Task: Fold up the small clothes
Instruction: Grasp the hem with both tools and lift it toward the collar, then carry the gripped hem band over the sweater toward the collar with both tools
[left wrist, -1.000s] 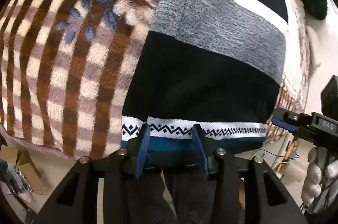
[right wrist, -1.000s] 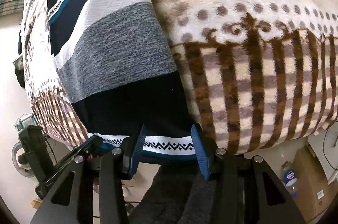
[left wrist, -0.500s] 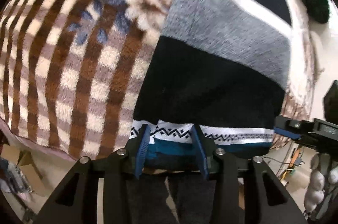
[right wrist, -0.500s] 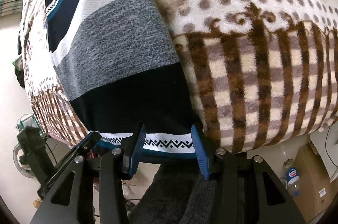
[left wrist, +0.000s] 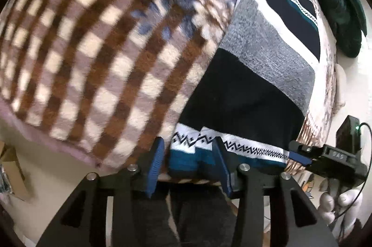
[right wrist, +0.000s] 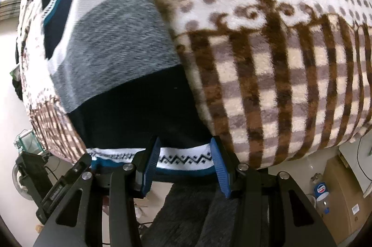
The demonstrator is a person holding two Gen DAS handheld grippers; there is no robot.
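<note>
**Fingers spread at the sweater's hem**

The blue fingers of the left gripper stand apart, released, with the near hem of the striped sweater bunched between them; whether the pads touch the cloth cannot be told. The right gripper is likewise parted, its fingers straddling the zigzag-patterned white band of the same hem at the garment's other corner.

The sweater lies flat on a plush blanket checked in brown and cream, its bands running black, grey, white and navy away from the cameras, the hem hanging at the blanket's near edge.

Both grippers point forward and slightly down along the garment, side by side at the same edge. The left wrist view catches the right gripper low on its right side, with a gloved hand wrapped around its handle. The right wrist view shows the left gripper's black body at lower left.

Only the left view shows a dark green cloth beyond the sweater's far end. Only the right view shows cardboard boxes on the floor at right, and a bottle with a round red, white and blue logo whose lettering is too small to read.
</note>
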